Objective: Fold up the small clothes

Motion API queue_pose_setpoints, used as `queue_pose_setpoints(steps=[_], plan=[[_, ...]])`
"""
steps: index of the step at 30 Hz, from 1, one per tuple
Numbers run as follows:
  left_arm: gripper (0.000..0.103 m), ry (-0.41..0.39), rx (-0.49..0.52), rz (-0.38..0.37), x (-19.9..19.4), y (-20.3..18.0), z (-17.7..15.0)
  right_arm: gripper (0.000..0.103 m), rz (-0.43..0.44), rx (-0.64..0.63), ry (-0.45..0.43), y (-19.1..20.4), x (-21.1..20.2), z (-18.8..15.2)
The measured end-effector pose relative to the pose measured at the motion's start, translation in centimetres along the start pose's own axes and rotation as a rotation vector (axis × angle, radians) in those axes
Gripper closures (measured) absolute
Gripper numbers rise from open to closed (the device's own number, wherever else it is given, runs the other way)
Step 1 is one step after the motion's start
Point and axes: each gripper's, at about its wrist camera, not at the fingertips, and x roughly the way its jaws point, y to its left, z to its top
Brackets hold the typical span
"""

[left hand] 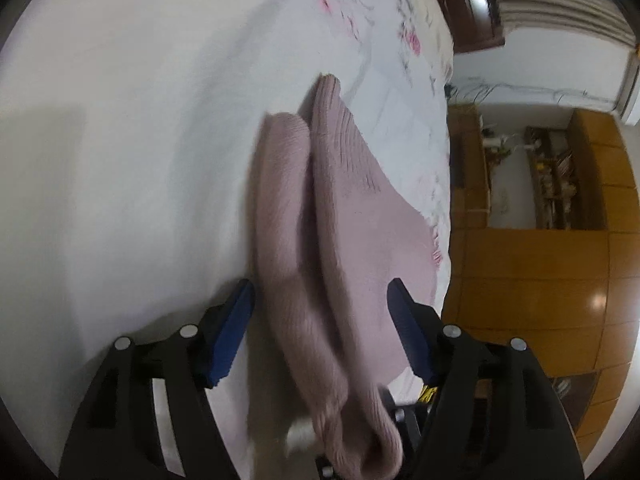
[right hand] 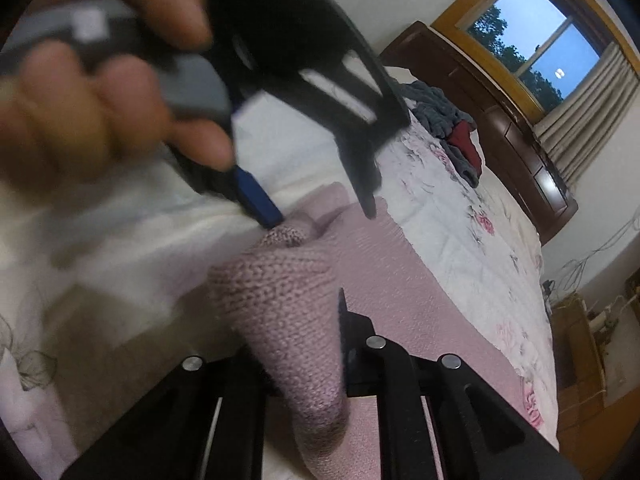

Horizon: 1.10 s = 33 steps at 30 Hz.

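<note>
Pink knit garment (left hand: 320,240) between parted jaws.

Right tongs (right hand: 304,320) closed around a bunched fold of pink knit garment (right hand: 288,292) on the floral bedspread (right hand: 472,240). Ahead, left tongs (right hand: 320,216), gripped by a hand (right hand: 92,92), spread over the same knit.

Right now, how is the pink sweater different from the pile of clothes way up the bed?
The pink sweater is one pale pink knit; the pile of clothes is grey-blue and dark red. The sweater is gathered in long folds; the pile is a crumpled heap. The sweater sits between the left gripper's open fingers; nothing touches the pile. Both lie on the flowered bedcover.
</note>
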Motion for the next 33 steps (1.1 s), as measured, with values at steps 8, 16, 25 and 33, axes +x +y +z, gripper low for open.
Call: queue_pose_setpoints(steps=[8, 16, 25, 33], plan=[[0.054, 0.075, 0.057, 0.119, 3.7, -1.6, 3.7, 0.092, 0.019, 0.057, -0.019, -0.8, -0.5, -0.1], [0.078, 0.098, 0.077, 0.196, 5.0, -2.9, 5.3, 0.092, 0.031, 0.117, -0.036, -1.9, -0.6, 0.0], [0.079, 0.080, 0.121, 0.229, 4.3, -6.2, 5.0, 0.092, 0.033, 0.175, -0.052, -3.0, -1.9, 0.2], [0.080, 0.073, 0.188, 0.276, 3.8, -11.3, 4.6, 0.092, 0.030, 0.263, -0.070, -5.3, -4.1, 0.3]])
